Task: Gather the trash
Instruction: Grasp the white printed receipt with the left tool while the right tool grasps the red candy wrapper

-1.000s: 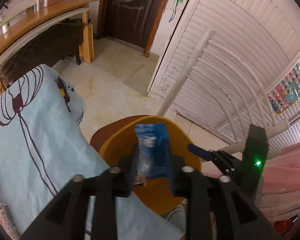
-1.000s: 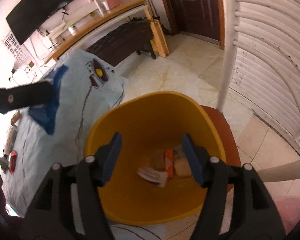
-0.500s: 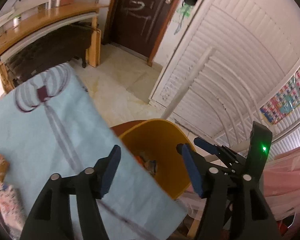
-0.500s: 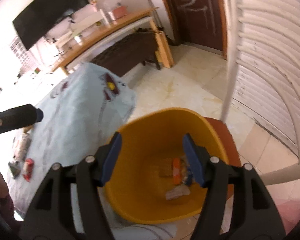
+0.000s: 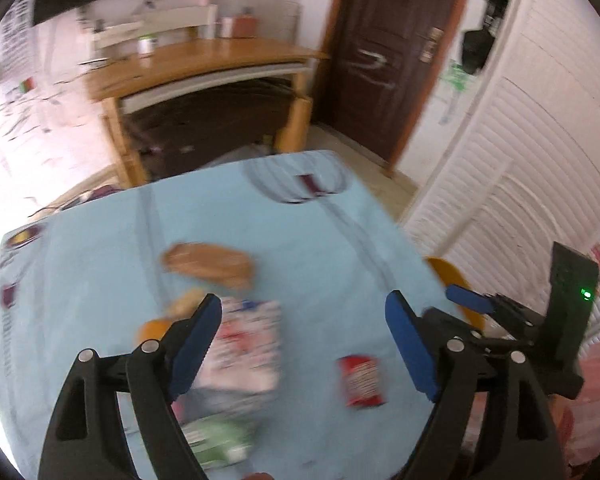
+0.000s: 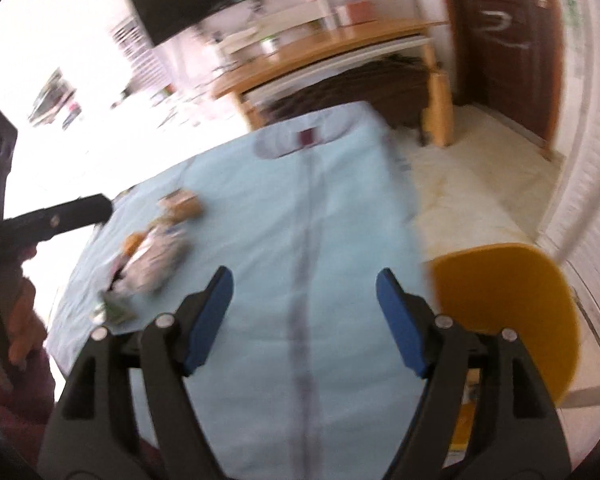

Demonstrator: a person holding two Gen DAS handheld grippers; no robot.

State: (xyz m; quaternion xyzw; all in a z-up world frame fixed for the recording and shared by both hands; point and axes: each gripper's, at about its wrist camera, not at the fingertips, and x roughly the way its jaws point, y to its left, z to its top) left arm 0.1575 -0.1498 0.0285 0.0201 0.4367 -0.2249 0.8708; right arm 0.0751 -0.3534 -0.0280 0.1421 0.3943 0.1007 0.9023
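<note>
My left gripper (image 5: 303, 312) is open and empty above the light blue tablecloth (image 5: 312, 240). Below it lie a red snack packet (image 5: 360, 380), a white and pink wrapper (image 5: 248, 348), a brown paper wrapper (image 5: 210, 266) and a green and white packet (image 5: 216, 440). My right gripper (image 6: 305, 290) is open and empty over the cloth (image 6: 300, 220). The yellow bin (image 6: 508, 312) stands off the table's right edge; only its rim (image 5: 444, 270) shows in the left wrist view. The trash pile (image 6: 152, 256) lies left of my right gripper.
A wooden desk (image 5: 204, 64) with a dark chair under it stands beyond the table. A dark door (image 5: 384, 60) and white louvred doors (image 5: 540, 160) are at the right. Tiled floor (image 6: 472, 184) lies between table and doors. The left gripper's body (image 6: 52, 216) shows at left.
My left gripper let go of the blue packet over the bin and opened. Both grippers then swung left from the bin to over the table; the views are blurred.
</note>
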